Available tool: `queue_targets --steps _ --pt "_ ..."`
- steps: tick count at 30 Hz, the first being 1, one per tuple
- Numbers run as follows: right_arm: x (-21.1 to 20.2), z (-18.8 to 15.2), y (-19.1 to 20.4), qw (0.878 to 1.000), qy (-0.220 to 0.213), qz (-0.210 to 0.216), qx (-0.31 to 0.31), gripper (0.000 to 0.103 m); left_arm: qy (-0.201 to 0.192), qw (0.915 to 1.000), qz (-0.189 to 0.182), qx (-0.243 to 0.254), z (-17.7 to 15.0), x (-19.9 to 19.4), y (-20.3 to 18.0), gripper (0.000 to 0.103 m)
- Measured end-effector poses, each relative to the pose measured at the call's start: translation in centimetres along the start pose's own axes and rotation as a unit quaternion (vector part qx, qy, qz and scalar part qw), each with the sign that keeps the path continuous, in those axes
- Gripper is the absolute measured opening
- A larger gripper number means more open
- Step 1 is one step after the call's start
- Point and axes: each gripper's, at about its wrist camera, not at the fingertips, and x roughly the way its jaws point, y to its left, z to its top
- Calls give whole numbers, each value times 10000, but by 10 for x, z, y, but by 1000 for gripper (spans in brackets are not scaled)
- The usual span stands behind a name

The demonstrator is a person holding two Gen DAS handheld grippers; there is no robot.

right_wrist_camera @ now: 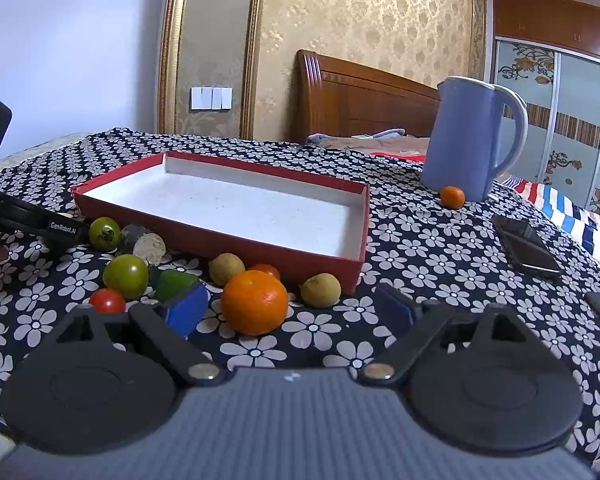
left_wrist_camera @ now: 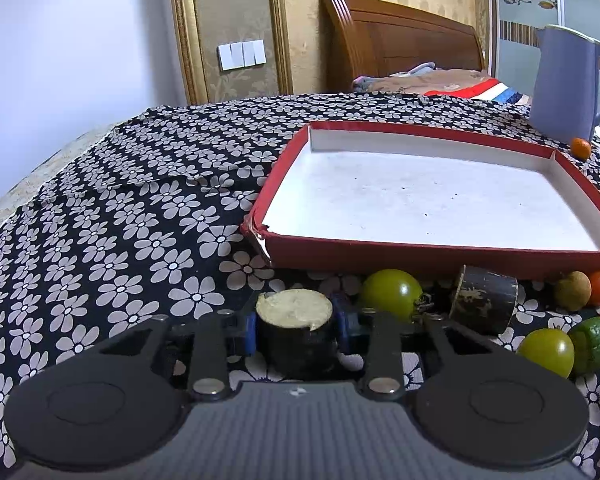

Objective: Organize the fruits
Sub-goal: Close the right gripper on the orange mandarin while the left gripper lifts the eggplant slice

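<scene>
The left tool (left_wrist_camera: 296, 326) is clamped on a dark-skinned stub with a pale cut face (left_wrist_camera: 296, 322), standing on the flowered cloth (left_wrist_camera: 100, 220) just before the red tray (left_wrist_camera: 440, 258). The tray's white floor holds nothing. Fruits crowd its near wall: green tomatoes (right_wrist_camera: 125, 275), a large orange (right_wrist_camera: 254, 302). The right tool (right_wrist_camera: 296, 312) gapes wide, the orange between its fingers, untouched. Right of the tray lies bare cloth, up to a blue jug (right_wrist_camera: 460, 140) and a phone (right_wrist_camera: 526, 246).

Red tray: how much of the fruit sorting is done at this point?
Nothing done: the red tray is bare. In hand: the left gripper is shut on a sugarcane chunk. Left: tomatoes, orange, longans and the rest lie on the cloth; the right gripper is open.
</scene>
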Motion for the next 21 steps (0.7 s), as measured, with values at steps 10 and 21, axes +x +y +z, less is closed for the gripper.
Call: queue_targets --steps 10,21 --pt "8 1 1 9993 225 299 14 61 30 9999 -49 -98 0 -6 4 34" --pt "38 5 7 9964 583 614 5 38 6 9999 -34 -142 -1 -10 8 34"
